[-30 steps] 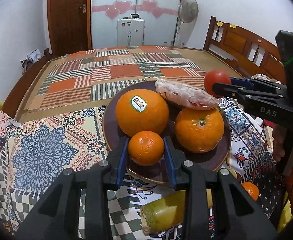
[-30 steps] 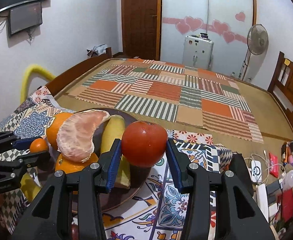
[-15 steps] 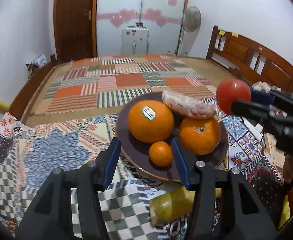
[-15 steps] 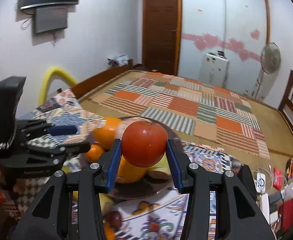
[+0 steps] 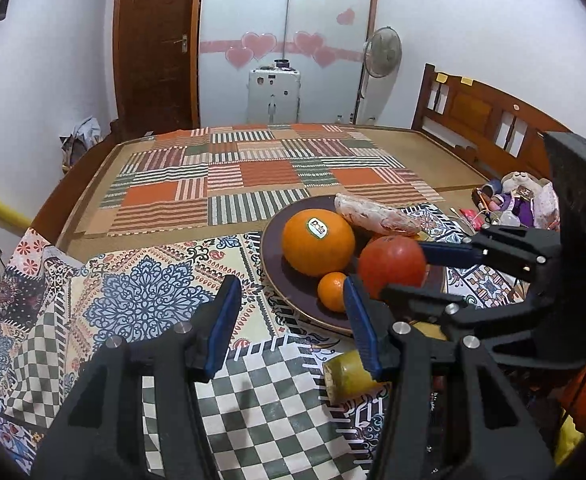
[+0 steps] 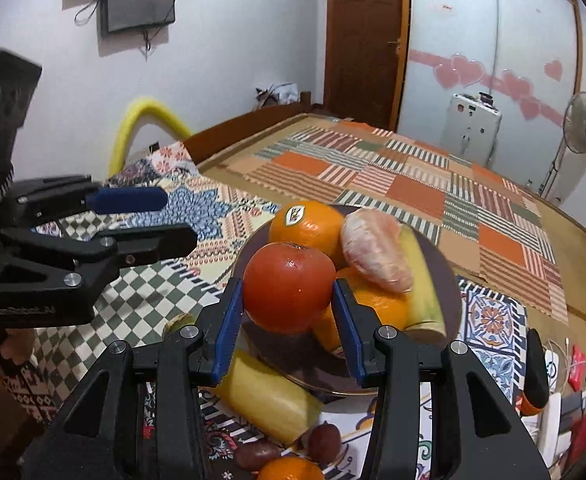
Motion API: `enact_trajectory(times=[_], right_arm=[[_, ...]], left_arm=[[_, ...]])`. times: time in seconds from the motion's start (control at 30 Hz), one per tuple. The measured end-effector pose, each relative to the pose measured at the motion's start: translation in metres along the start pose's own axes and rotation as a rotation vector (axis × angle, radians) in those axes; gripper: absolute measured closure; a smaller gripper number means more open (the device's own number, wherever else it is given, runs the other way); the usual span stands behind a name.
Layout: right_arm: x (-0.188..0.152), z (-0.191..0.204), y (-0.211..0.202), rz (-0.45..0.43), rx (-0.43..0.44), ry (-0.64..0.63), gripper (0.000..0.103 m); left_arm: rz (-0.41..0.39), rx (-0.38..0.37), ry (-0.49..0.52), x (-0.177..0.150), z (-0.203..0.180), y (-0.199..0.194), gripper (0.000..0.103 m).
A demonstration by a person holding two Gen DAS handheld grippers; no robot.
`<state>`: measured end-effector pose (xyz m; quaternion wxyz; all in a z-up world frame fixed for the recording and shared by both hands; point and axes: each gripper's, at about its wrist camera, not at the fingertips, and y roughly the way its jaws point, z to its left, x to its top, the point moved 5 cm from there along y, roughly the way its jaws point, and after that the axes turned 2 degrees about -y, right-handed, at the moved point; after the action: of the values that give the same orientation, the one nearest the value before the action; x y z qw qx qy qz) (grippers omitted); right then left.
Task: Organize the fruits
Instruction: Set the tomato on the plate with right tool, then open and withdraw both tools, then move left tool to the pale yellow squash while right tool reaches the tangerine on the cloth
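Observation:
A dark plate (image 5: 289,280) (image 6: 447,268) on the patterned cloth holds a big labelled orange (image 5: 317,241) (image 6: 307,222), a small mandarin (image 5: 332,291), a second orange (image 6: 385,306), a peeled pomelo segment (image 5: 377,216) (image 6: 375,254) and a yellow fruit piece (image 6: 421,288). My right gripper (image 6: 289,314) (image 5: 411,270) is shut on a red tomato (image 6: 288,286) (image 5: 392,266) and holds it over the plate's near side. My left gripper (image 5: 291,322) (image 6: 159,220) is open and empty, left of the plate above the cloth.
A yellow-green fruit piece (image 5: 349,374) (image 6: 269,398) lies on the cloth by the plate's front edge. Small dark fruits (image 6: 325,442) and a mandarin (image 6: 289,470) lie nearer. Clutter (image 5: 513,204) sits right of the plate. A striped mat (image 5: 253,176) covers the bed behind.
My left gripper has let go of the small mandarin on the plate and drawn back to the left, open. My right gripper has carried the tomato in over the plate.

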<state>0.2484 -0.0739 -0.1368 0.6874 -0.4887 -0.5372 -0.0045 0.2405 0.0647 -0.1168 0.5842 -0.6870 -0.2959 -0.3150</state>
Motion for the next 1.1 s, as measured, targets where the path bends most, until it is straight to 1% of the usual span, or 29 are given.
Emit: enact_trajectory(times=[0.07, 0.4, 0.47, 0.63, 0.8, 1.0, 1.1], right_arm=[[-0.002, -0.001, 0.005, 0.014, -0.004, -0.011, 0.060], [-0.006, 0.003, 0.003, 0.010, -0.036, -0.054, 0.058], [-0.008, 0.005, 0.003, 0.010, -0.035, -0.062, 0.055], [-0.009, 0.009, 0.001, 0.012, -0.038, -0.068, 0.053], [-0.010, 0.007, -0.006, 0.002, -0.034, -0.045, 0.053], [-0.015, -0.007, -0.031, -0.034, -0.050, 0.013, 0.053], [-0.024, -0.017, -0.043, -0.036, -0.060, 0.047, 0.052]], left_arm=[[0.004, -0.004, -0.009, -0.002, 0.001, 0.003, 0.050], [0.039, -0.004, -0.016, -0.014, 0.008, 0.012, 0.050], [0.042, -0.001, -0.016, -0.016, 0.008, 0.011, 0.050], [0.047, 0.003, -0.021, -0.019, 0.011, 0.011, 0.050], [0.052, -0.001, -0.022, -0.021, 0.011, 0.009, 0.050], [0.069, -0.014, 0.001, -0.026, 0.002, 0.006, 0.050], [0.092, -0.036, 0.025, -0.035, -0.009, 0.007, 0.041]])
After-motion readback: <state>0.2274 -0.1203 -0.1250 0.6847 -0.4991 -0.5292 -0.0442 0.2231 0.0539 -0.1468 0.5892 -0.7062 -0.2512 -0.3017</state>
